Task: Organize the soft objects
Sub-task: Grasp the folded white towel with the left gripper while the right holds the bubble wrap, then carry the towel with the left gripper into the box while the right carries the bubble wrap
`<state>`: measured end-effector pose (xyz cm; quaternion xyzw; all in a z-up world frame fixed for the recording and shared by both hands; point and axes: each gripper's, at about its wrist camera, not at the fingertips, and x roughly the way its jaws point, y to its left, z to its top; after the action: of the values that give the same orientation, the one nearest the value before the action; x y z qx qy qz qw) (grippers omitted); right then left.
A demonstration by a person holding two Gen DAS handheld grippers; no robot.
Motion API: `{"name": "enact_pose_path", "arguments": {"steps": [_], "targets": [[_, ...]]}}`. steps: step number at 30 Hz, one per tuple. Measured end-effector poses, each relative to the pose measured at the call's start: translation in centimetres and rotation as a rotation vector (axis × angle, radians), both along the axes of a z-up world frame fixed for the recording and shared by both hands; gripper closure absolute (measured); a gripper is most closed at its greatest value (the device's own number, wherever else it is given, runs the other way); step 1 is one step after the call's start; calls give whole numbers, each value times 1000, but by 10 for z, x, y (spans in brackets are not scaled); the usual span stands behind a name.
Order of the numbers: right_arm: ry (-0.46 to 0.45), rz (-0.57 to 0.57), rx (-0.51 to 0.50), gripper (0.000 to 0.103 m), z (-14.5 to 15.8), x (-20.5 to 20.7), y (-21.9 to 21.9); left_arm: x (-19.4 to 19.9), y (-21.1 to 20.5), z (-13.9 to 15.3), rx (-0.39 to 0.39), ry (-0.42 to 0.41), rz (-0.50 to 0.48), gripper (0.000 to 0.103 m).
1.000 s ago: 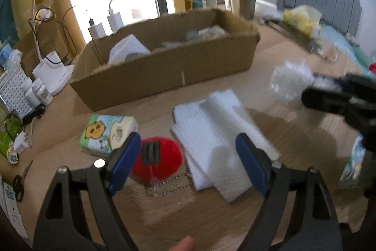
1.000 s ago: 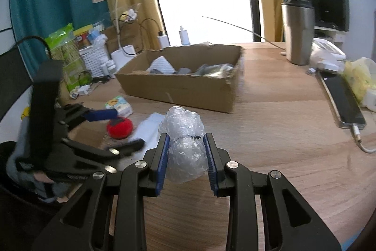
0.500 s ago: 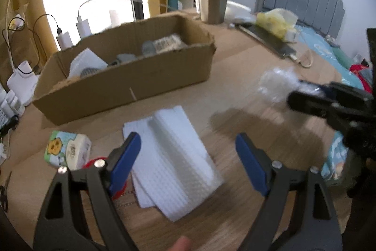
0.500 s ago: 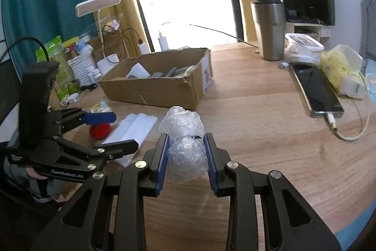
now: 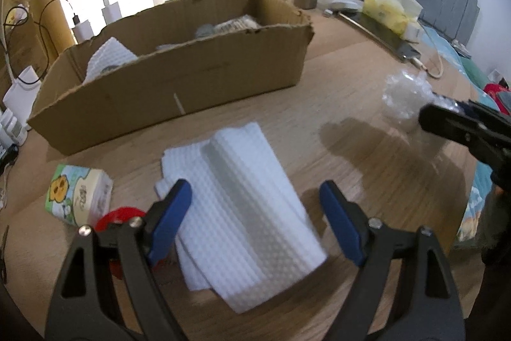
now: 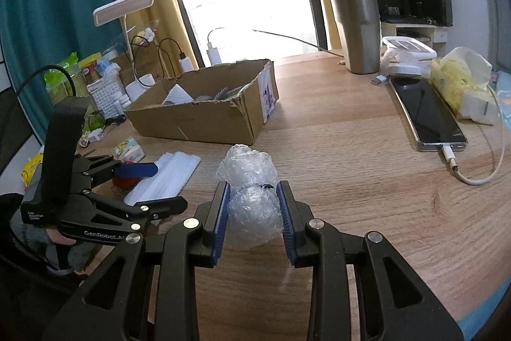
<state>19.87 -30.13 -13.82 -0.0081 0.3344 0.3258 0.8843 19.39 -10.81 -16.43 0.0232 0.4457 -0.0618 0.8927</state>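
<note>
Cardboard is the landmark in the left wrist view: an open brown cardboard box [image 5: 179, 79] is seen at the far side of the wooden table [image 5: 351, 168], with a white textured cloth and some grey items lying inside it. Nearer than the box, a stack of folded white waffle-textured cloths [image 5: 242, 206] is laid flat on the table, and the left gripper [image 5: 252, 219] is held over it with its blue-padded jaws spread wide, nothing being gripped. To the left of the cloths, in front of the box, a small tissue packet printed with a cartoon figure [image 5: 80, 194] is seen, with a round red object [image 5: 118, 216] partly hidden behind the left finger. To the right of the box, a crumpled ball of clear bubble wrap [image 5: 405, 98] is seen at the tip of the right gripper [image 5: 447, 117]. In the right wrist view, the bubble wrap ball [image 6: 252, 200] is clamped between the blue pads of the right gripper [image 6: 252, 213], in front of the cardboard box [image 6: 204, 117] and raised off the table [image 6: 351, 181]. The left gripper [image 6: 153, 184] is seen to the left, over the white cloths [image 6: 169, 178]. Beyond the box to the right, a steel tumbler [image 6: 357, 31] is stood, and a black phone [image 6: 428, 114] is laid further right.
</note>
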Motion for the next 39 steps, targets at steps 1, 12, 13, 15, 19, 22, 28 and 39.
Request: {"name": "enact_pose_path", "arguments": {"steps": [1,12,13,15,19,22,28,39], "targets": [[1,1,-1,71,0,0,1,-1,0,2,-1,-5,-13,36],[-5,20,-25,71,4,-1,13,-7,-15,6,-35,-26,-132,87],[-7,21,-28,71,5,-2,14,-8,-16,8,-47,-32,-138,87],[-12,24,-36,71,7,-3,18,-10,-14,13,-72,-47,-144,87],[-22,36,-49,71,12,-5,26,-14,-5,24,-114,-75,-135,88],[-33,50,-57,71,16,-7,34,-18,5,31,-145,-93,-128,88],[-57,84,-75,71,26,-10,55,-26,28,45,-192,-132,-107,88],[-107,120,-93,71,44,-8,90,-39,65,65,-237,-192,-67,88]]}}
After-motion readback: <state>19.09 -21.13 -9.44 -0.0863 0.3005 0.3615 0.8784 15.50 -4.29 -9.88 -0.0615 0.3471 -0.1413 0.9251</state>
